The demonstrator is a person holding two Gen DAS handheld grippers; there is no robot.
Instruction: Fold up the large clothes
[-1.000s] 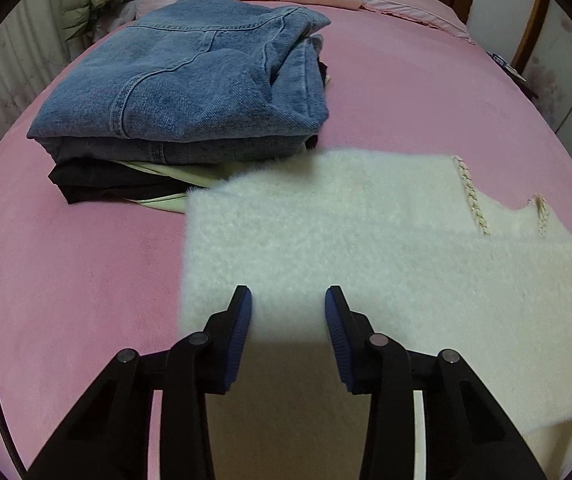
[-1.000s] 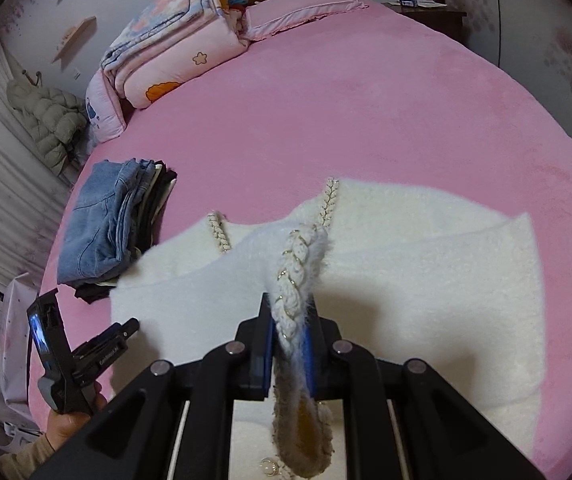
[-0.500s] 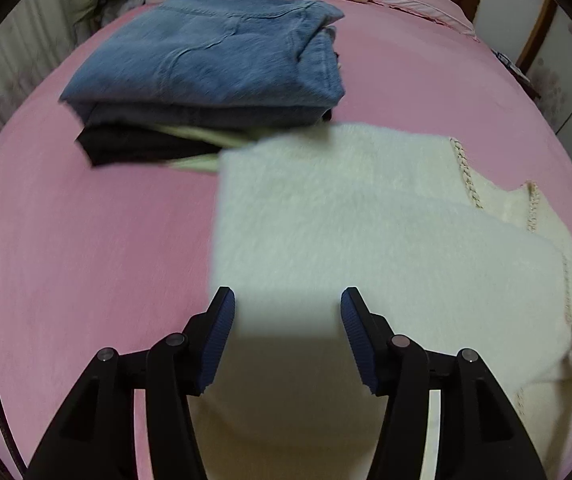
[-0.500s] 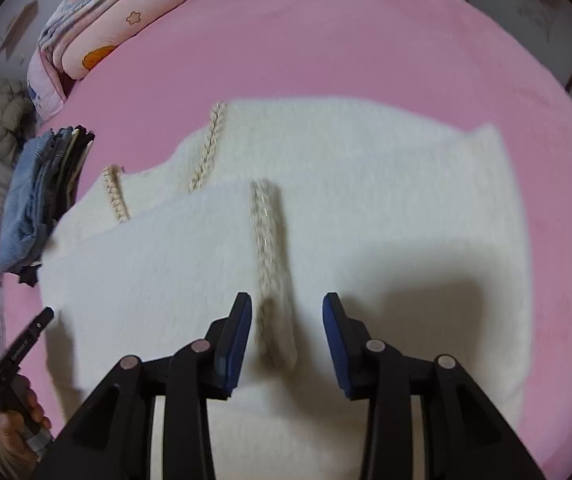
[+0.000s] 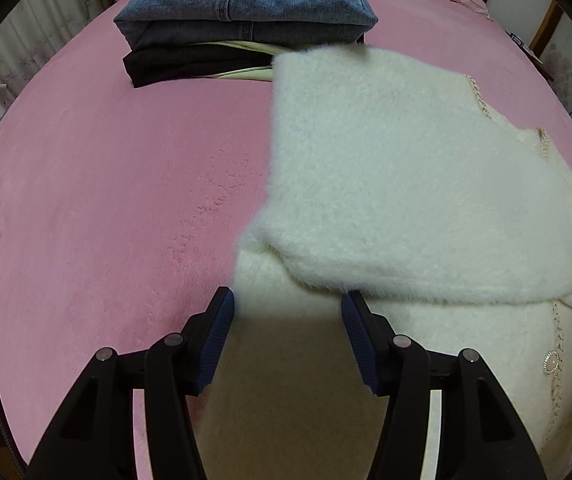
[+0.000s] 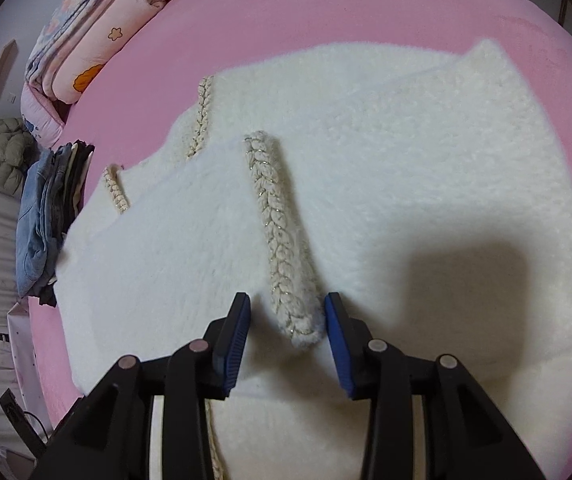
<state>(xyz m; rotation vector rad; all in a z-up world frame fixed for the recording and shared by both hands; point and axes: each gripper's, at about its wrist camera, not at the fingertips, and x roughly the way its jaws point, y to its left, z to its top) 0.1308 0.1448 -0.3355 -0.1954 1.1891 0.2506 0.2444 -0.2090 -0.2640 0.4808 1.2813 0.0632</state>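
Fluffy white cardigan [image 6: 386, 184] spread on the pink bed [image 5: 105, 200], beside a stack of folded jeans [image 5: 245, 12]. Soft, light, limp; likely to sag and slide on itself. Best taken by the firmer braided cuff [image 6: 281, 240] or a thick folded edge. Right hand-held gripper [image 6: 288, 320] tilted steeply down, jaws just parted, cuff lying loose between them. Left hand-held gripper [image 5: 288, 314] likewise angled down, jaws spread, pinching nothing, over the cardigan's near edge.
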